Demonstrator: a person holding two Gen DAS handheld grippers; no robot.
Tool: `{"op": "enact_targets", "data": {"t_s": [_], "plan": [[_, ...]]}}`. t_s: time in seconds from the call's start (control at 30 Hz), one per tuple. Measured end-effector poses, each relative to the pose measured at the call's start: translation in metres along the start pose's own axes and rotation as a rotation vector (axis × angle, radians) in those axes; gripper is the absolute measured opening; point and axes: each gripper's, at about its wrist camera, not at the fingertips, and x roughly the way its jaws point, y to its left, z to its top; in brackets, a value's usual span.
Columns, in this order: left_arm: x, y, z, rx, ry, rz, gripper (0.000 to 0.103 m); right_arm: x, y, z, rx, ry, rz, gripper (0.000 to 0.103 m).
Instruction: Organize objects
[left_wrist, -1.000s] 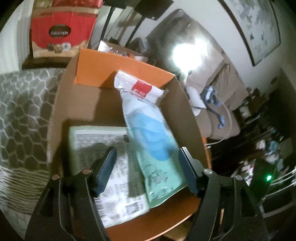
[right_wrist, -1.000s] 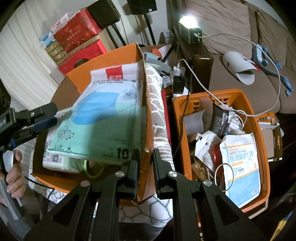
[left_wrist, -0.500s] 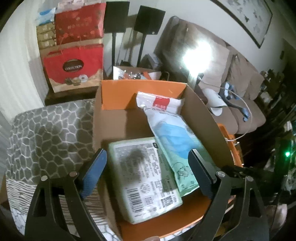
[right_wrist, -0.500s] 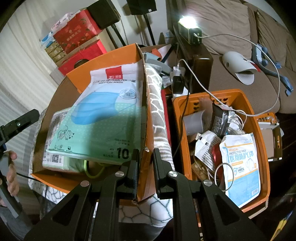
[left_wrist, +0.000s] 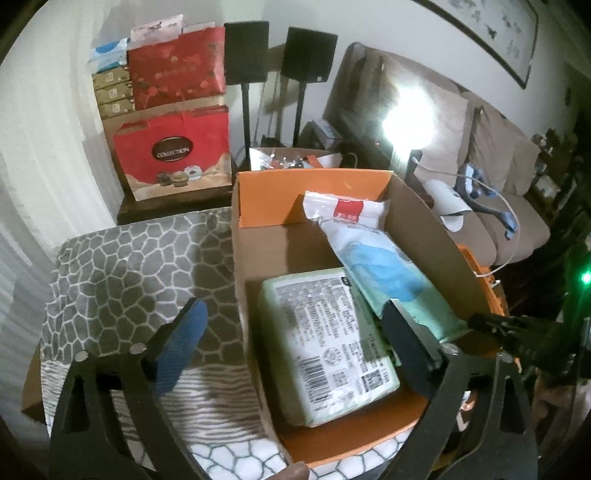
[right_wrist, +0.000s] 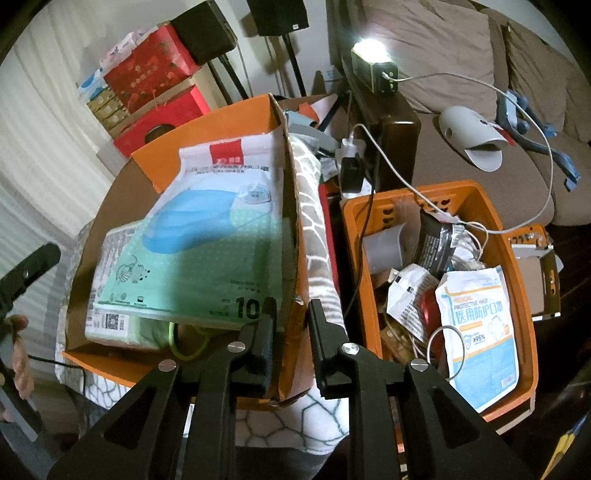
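An open cardboard box (left_wrist: 436, 243) with orange flaps holds a green-white mask pack (left_wrist: 328, 343) lying flat and a blue-green medical mask pack (left_wrist: 384, 273) leaning over it. My left gripper (left_wrist: 295, 343) is open and empty, above the box's left wall. In the right wrist view the same box (right_wrist: 288, 206) shows the blue-green pack (right_wrist: 207, 251) on top. My right gripper (right_wrist: 291, 332) is shut on the box's right wall near its front corner.
An orange plastic basket (right_wrist: 517, 266) to the right holds a white mask pack (right_wrist: 480, 321), wrappers and cables. A grey patterned cloth (left_wrist: 140, 266) covers the surface under the box. Red gift bags (left_wrist: 173, 155), speaker stands and a sofa (right_wrist: 461, 55) stand behind.
My left gripper has pulled back and to the left, out of the box, and stays open. The right gripper keeps its hold on the box wall.
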Motion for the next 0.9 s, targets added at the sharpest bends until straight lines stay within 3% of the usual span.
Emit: {"op": "enact_targets", "data": {"t_s": [0.1, 0.17, 0.43, 0.7, 0.83, 0.9], "plan": [[-0.006, 0.002, -0.004, 0.007, -0.018, 0.012, 0.101, -0.005, 0.002, 0.001, 0.002, -0.03, -0.017, 0.041], [-0.013, 0.004, -0.006, 0.012, -0.035, 0.025, 0.103, -0.009, 0.006, 0.002, -0.002, -0.046, -0.028, 0.063], [-0.033, 0.02, -0.014, 0.008, -0.068, 0.104, 0.103, -0.031, 0.031, 0.0, -0.068, -0.116, -0.074, 0.078], [-0.048, 0.043, -0.028, -0.03, -0.063, 0.127, 0.103, -0.046, 0.073, -0.01, -0.144, -0.182, -0.067, 0.089], [-0.058, 0.053, -0.035, -0.048, -0.074, 0.14, 0.103, -0.049, 0.094, -0.016, -0.173, -0.214, -0.053, 0.102], [-0.063, 0.059, -0.038, -0.057, -0.078, 0.146, 0.103, -0.05, 0.103, -0.02, -0.188, -0.227, -0.056, 0.102]]}}
